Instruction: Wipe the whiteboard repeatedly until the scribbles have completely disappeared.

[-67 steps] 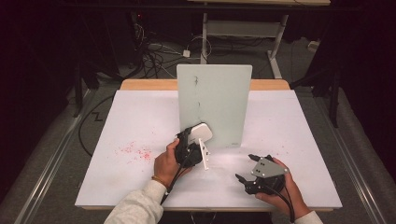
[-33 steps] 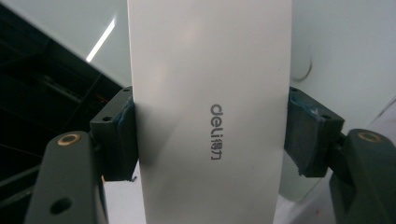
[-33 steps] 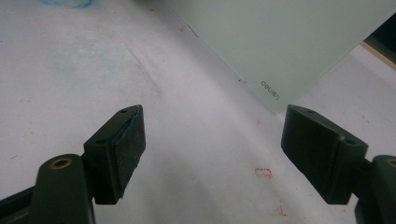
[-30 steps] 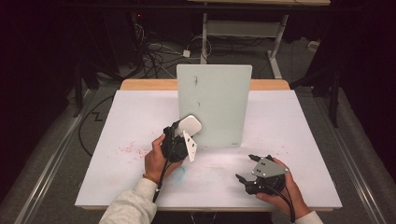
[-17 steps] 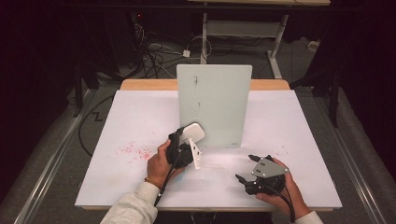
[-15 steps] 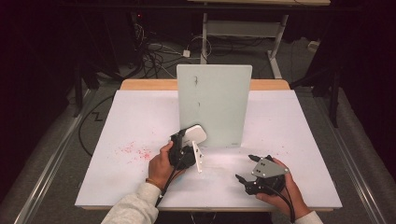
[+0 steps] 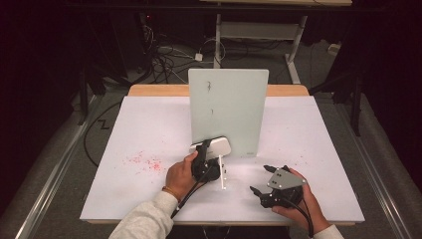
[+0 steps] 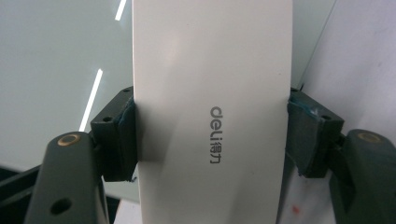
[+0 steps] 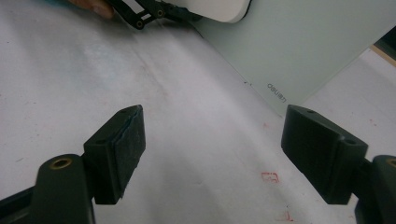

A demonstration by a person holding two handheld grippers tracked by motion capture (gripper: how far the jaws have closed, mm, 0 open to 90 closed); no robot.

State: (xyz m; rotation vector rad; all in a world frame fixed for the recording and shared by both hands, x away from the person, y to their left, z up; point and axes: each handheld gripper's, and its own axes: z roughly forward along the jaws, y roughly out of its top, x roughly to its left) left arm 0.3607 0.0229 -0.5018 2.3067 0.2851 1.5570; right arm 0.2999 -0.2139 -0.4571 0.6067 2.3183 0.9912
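Note:
A pale green glass board stands upright on the white table, with small dark marks near its top left. My left gripper is shut on a white eraser printed "deli", held against the board's lower left part. In the left gripper view the eraser spans the gap between both pads, with the board close behind it. My right gripper rests low on the table at the front right. It stands open with nothing between its jaws and faces the board's lower corner.
Red specks dot the table left of the left hand, and a few more lie ahead of the right gripper. A wooden edge runs along the table's far side. Cables lie on the floor beyond it.
The left gripper carried the eraser up and left along the board, then back down and right to the lower left part. The right gripper has stayed in place.

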